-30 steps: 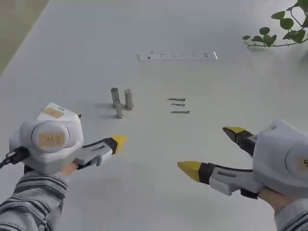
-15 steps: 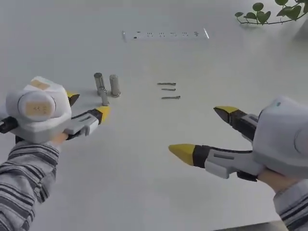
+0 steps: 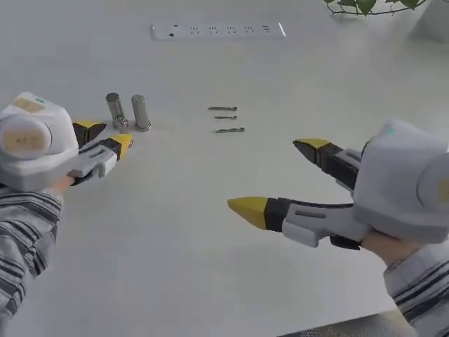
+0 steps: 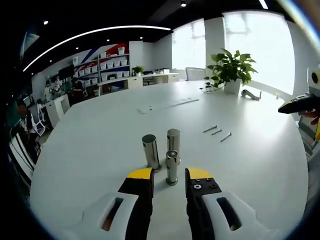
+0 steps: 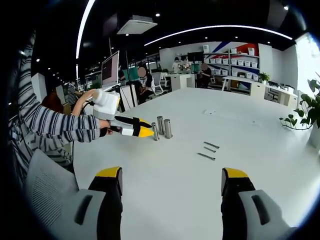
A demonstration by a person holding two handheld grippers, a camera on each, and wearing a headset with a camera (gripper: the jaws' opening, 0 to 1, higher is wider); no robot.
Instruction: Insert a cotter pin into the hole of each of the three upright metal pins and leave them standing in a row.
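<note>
Three short upright grey metal pins point(image 4: 171, 167) stood clustered on the white surface point(image 3: 210, 267). The left tongs point(image 3: 106, 133) were held apart, their yellow tips on either side of the nearest pin, seemingly just short of it. Three thin silver cotter pins point(image 3: 226, 117) lay loose well to the right of the cluster. The right tongs point(image 3: 275, 175) hung wide apart and empty, nearer the person.

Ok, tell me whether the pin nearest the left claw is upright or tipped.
Upright: the pin stands on its base on the table, just ahead of the open left claw.
</note>
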